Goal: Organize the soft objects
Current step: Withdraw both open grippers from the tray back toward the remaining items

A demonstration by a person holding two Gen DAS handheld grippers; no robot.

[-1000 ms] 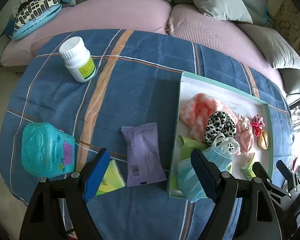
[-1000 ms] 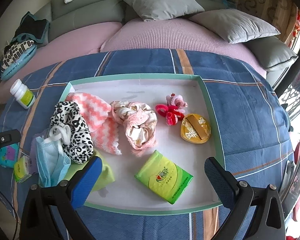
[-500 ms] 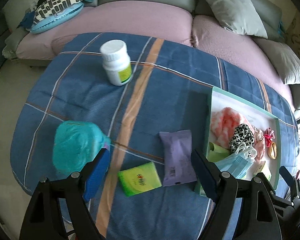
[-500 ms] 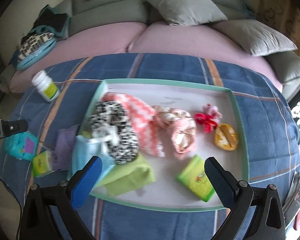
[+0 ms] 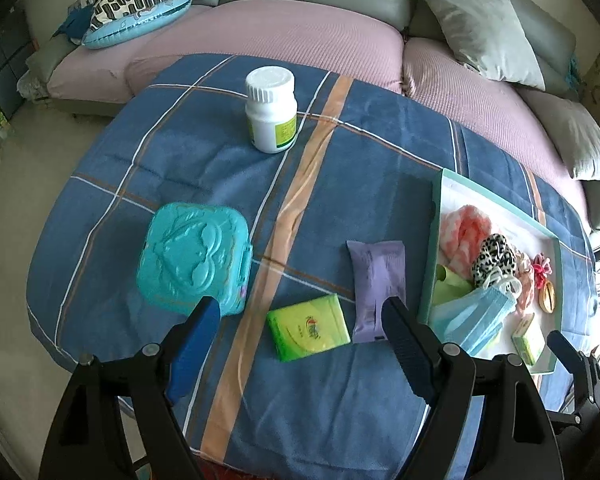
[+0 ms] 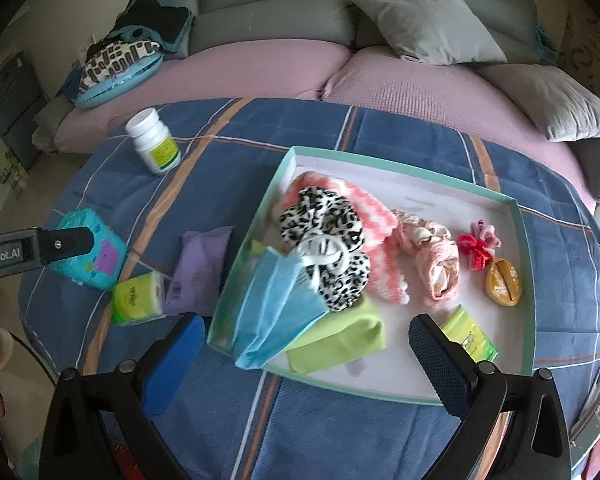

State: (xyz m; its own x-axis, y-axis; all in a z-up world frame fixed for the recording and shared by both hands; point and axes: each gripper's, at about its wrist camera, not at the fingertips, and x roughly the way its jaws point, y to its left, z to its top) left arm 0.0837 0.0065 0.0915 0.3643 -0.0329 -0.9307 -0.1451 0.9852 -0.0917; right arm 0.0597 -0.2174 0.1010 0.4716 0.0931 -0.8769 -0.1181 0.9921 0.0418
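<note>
Left wrist view shows the left gripper (image 5: pixel 300 316) with its blue-padded jaws spread wide and empty, hanging over the blue plaid quilted cloth (image 5: pixel 380 168); the flat yellow-green tissue packet (image 5: pixel 308 327) lies between the fingertips, untouched. At the left fingertip sits the embossed turquoise plastic case (image 5: pixel 192 258) with rounded corners, and by the right one the crinkly lilac wipes pouch (image 5: pixel 374 284). A white screw-cap pill bottle (image 5: pixel 271 110) with a green label stands upright in the upper middle. Right wrist view shows the right gripper (image 6: pixel 306 334) equally wide and holding nothing, low over the near edge of the shallow mint-rimmed white cardboard tray (image 6: pixel 516 216). Inside the tray, soft things are heaped: a pleated blue face mask (image 6: pixel 276 308) drooping over the near rim, a leopard-print fabric piece (image 6: pixel 336 236), a coral-and-white knitted cloth (image 6: pixel 376 220), a lime cloth (image 6: pixel 340 340), a pink frilly bundle (image 6: pixel 436 256), a red-and-pink scrunchie (image 6: pixel 478 246), an amber oval clip (image 6: pixel 503 284) and a second green tissue packet (image 6: pixel 470 334).
</note>
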